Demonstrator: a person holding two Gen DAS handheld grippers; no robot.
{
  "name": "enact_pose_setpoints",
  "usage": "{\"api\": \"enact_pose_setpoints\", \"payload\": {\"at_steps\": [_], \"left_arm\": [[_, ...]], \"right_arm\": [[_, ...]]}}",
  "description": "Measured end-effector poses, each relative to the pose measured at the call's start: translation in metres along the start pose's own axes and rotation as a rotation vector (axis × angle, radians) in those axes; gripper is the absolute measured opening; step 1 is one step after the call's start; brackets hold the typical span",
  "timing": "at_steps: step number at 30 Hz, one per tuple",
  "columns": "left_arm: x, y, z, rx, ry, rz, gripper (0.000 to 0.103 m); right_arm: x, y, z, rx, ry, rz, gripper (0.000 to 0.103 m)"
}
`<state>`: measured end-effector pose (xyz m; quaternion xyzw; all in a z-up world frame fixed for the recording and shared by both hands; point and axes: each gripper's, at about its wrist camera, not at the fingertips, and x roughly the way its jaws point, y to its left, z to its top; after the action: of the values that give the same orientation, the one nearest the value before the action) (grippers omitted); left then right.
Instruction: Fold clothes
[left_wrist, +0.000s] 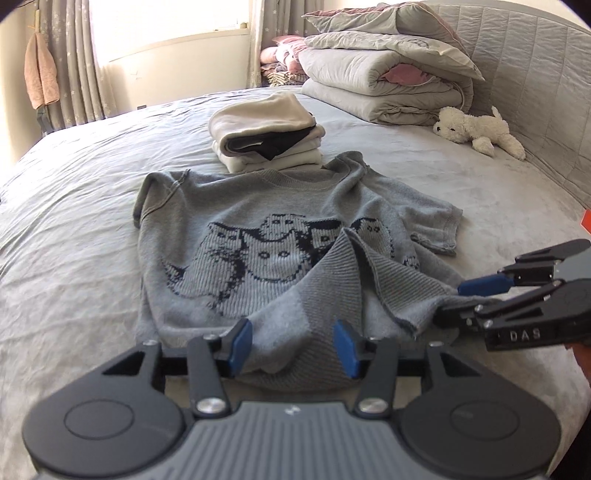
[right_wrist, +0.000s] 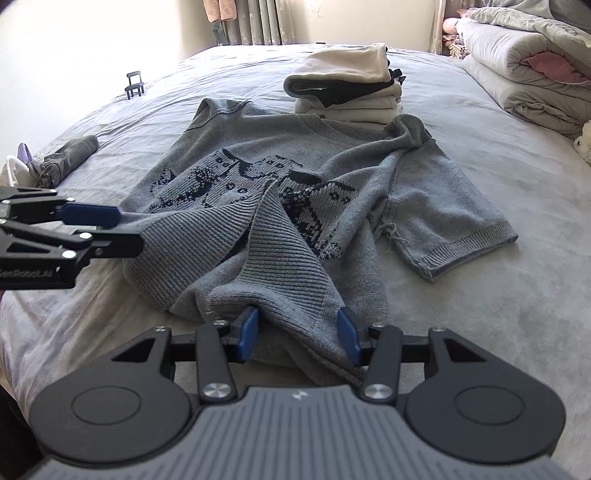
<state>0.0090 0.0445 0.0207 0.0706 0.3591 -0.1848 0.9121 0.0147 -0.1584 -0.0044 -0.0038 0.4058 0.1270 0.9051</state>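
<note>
While the grey knit sweater (left_wrist: 229, 236) lies rumpled on the bed (left_wrist: 74, 221), left gripper (left_wrist: 293, 349) and right gripper (right_wrist: 299, 334) both stand parted over its hem, pinching nothing.

Both handheld tools look alike. The left gripper (left_wrist: 293, 347) has a ribbed grey body at the back with a small white mark in its middle, flanked by two round black discs, each with a raised ring. Black angular link arms run forward from silver screw heads to two fingers (left_wrist: 240, 345) capped in blue pads. The right gripper (right_wrist: 299, 336) is the same build: grey ribbed housing, black discs, silver screws, blue-tipped fingers (right_wrist: 349, 334). White letters reading DAS show on its black side in the left camera's view.
</note>
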Motion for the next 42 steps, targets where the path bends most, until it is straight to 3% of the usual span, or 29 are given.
{"api": "enact_pose_setpoints", "payload": {"at_steps": [6,13,20,22,24,26,36,40,42], "left_arm": [[-0.02,-0.008,-0.024,0.001,0.003,0.0,0.05],[0.003,-0.044,-0.039,0.223,-0.022,0.031,0.05],[0.04,-0.05,-0.041,0.285,-0.028,0.077,0.051],[0.044,-0.045,-0.038,0.262,-0.036,0.089,0.045],[0.044,-0.041,-0.035,0.235,-0.028,0.111,0.023],[0.039,-0.036,-0.033,0.215,-0.019,0.12,0.014],[-0.024,-0.004,-0.026,0.206,-0.058,0.173,0.01],[-0.052,0.005,-0.021,0.243,-0.071,0.199,0.01],[-0.064,0.01,-0.02,0.25,-0.069,0.198,0.01]], "right_arm": [[-0.003,-0.001,-0.001,0.004,-0.014,-0.008,0.05],[-0.004,0.0,-0.003,0.006,-0.014,-0.009,0.05],[-0.002,-0.001,-0.005,-0.001,-0.004,-0.017,0.05],[-0.001,-0.001,-0.006,-0.006,-0.006,-0.022,0.05],[0.0,-0.003,-0.006,-0.006,-0.011,-0.026,0.05],[0.001,-0.005,-0.007,-0.007,-0.019,-0.031,0.05],[-0.004,-0.011,-0.004,0.002,-0.103,-0.029,0.05],[-0.005,-0.006,-0.004,-0.034,-0.126,0.003,0.015],[-0.012,-0.008,-0.005,-0.03,-0.139,0.013,0.005]]}}
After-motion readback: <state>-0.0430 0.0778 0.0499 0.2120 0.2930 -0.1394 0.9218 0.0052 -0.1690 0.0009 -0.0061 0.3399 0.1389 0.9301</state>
